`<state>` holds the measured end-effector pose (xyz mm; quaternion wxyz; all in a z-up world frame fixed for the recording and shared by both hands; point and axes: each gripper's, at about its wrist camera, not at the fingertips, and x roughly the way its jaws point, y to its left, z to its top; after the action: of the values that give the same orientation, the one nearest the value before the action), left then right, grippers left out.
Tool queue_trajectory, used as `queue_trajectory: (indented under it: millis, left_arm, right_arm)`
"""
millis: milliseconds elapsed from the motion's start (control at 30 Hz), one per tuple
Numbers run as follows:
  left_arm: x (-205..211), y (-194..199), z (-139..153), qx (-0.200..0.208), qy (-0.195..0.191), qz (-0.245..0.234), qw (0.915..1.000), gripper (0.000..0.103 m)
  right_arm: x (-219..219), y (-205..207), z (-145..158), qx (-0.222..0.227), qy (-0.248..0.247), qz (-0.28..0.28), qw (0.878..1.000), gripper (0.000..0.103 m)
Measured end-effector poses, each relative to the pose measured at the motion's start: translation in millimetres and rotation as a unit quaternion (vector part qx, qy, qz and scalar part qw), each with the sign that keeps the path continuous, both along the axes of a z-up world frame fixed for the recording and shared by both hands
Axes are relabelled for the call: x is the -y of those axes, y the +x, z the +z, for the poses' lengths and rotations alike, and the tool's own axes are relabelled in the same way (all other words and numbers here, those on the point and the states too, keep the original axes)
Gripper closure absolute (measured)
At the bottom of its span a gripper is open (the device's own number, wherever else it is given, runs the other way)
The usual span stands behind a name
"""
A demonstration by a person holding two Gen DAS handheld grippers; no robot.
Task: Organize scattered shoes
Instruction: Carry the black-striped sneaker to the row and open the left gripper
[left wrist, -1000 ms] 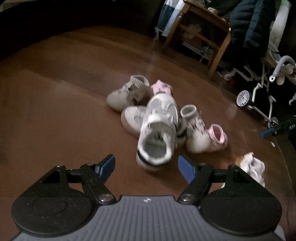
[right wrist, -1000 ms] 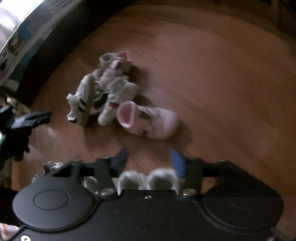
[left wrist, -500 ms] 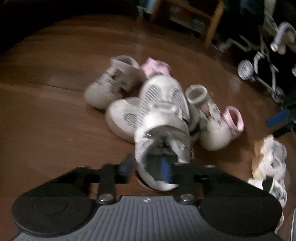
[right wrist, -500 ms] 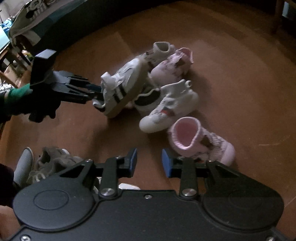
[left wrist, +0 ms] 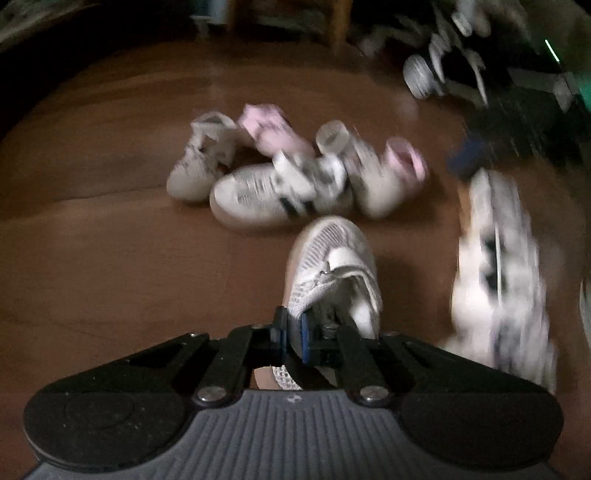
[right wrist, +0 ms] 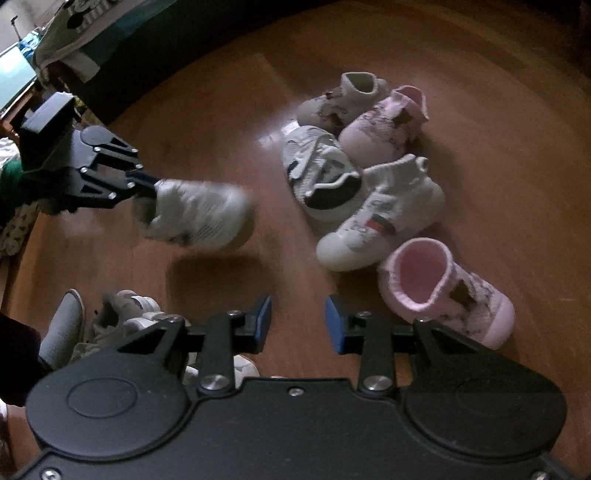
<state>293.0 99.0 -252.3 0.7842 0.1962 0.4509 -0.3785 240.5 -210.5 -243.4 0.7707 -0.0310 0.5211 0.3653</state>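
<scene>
My left gripper is shut on the heel collar of a white mesh sneaker. In the right wrist view the left gripper holds that white mesh sneaker above the floor, left of the pile. The pile holds a white striped sneaker, a white sock shoe, a pink sock shoe, a second pink shoe and a grey-white one. My right gripper is open over bare floor, with nothing between its fingers.
Grey and white shoes lie by my right gripper's left side, seen blurred as a pair in the left wrist view. Stroller wheels and wooden furniture legs stand beyond the pile. A dark sofa edge borders the wooden floor.
My left gripper closed on the white mesh sneaker's collar and pulled it off the pile. The right gripper swung over from the pair of shoes toward the pile.
</scene>
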Motion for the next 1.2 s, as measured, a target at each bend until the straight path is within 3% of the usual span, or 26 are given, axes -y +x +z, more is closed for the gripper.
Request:
queue_trajectory:
  millis: [133,200,267,300,333,467,600,667,733,867,900,933,967,1033,1100,1200]
  left_arm:
    - [-12,9,-4,0.012,0.056,-0.032,0.9979,0.097]
    - [-12,23,-9,0.027,0.068,-0.021,0.9971,0.096]
    - [-10,36,-12,0.058,0.070,0.024,0.9956,0.091]
    - [-10,42,-13,0.074,0.070,0.051,0.9935,0.081]
    - [-12,47,-14,0.078,0.069,0.090,0.9905,0.078]
    - [-39,44,-7,0.035,-0.006,0.204,0.9783,0.077]
    - [-63,35,-7,-0.014,-0.059,0.312,0.9481,0.076]
    - [-63,36,-14,-0.027,-0.063,0.329,0.9418,0.074]
    - [-61,41,-20,-0.035,-0.062,0.343,0.9366,0.059]
    - [-54,58,-37,-0.047,-0.030,0.364,0.9299,0.059]
    - [-53,60,-43,-0.047,-0.019,0.357,0.9327,0.059]
    - [-52,62,-48,-0.047,-0.009,0.350,0.9355,0.075]
    - [-53,62,-48,-0.040,-0.004,0.341,0.9393,0.076]
    - [-60,60,-42,-0.028,-0.022,0.289,0.9567,0.081]
    - [-57,51,-30,0.011,-0.023,0.197,0.9801,0.084]
    - [-47,40,-18,0.030,0.000,0.071,0.9970,0.084]
  right_arm:
    - [-8,1,1,-0.003,0.005,0.004,1.000,0.068]
    - [-11,1,1,-0.004,0.006,0.006,1.000,0.060]
    - [-15,1,0,-0.006,0.005,0.010,1.000,0.060]
    - [-17,1,0,-0.006,0.006,0.011,1.000,0.060]
    - [-17,0,-1,-0.007,0.006,0.012,1.000,0.060]
    - [-18,-1,-1,-0.009,0.009,0.014,1.000,0.060]
    - [-14,1,-4,-0.015,0.013,0.001,1.000,0.060]
    - [-13,1,-6,-0.019,0.016,-0.004,1.000,0.060]
    - [-13,-1,-6,-0.018,0.014,-0.002,1.000,0.060]
    - [-12,-5,-7,-0.020,0.010,0.000,1.000,0.055]
    - [-11,-6,-8,-0.021,0.010,-0.002,1.000,0.055]
    - [-11,-6,-8,-0.023,0.010,-0.002,1.000,0.055]
    - [-11,-6,-9,-0.025,0.010,-0.003,1.000,0.055]
    - [-10,-8,-11,-0.029,0.011,-0.001,1.000,0.055]
    - [-10,-9,-12,-0.032,0.010,0.001,0.999,0.055]
    - [-10,-10,-15,-0.035,0.008,0.001,0.999,0.055]
